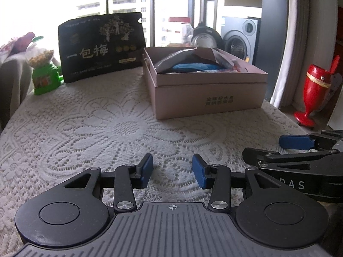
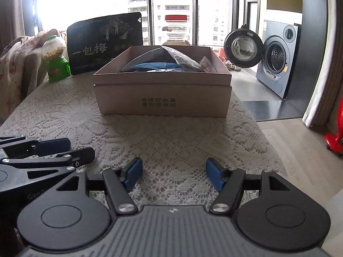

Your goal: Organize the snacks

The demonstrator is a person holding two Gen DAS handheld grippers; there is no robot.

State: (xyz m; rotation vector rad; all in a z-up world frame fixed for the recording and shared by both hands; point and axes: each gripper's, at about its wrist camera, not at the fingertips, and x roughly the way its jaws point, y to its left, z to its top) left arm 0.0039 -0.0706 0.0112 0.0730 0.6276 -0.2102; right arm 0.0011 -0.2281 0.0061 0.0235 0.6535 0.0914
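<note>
White lace cloth (image 1: 90, 124) over the whole table, seen first from the left wrist. Cardboard box (image 1: 205, 94) as landmark, lid off, sitting past the middle of the cloth. Inside the box: dark foil packets (image 1: 193, 56) over a blue packet (image 1: 188, 67), heaped above the rim, probably dropped in rather than laid flat. Left of the box and a little behind it: big black plum bag (image 1: 100, 47), upright against the window, likely propped there awaiting its turn. Further left of the box: green candy dispenser (image 1: 44, 72) at the table's edge. Behind the box: clear jar with a red lid (image 1: 179, 30). Left gripper (image 1: 172, 172) well short of the box, low over bare lace, blue pads parted, nothing between them. Right gripper (image 1: 295, 142) nearer than the box, off to the right.

From the right wrist: same box (image 2: 163, 98) straight ahead, printed side facing. Plum bag (image 2: 105, 42) behind the box's left corner; dispenser (image 2: 56, 64) left of that; jar (image 2: 176, 30) directly behind the box. Right gripper (image 2: 173, 176) in front of the box, well apart from it, pads spread wider, empty. Left gripper (image 2: 70, 147) alongside, on the near left. Both waiting, aimed at the box; bag and dispenser apparently not yet packed.
</note>
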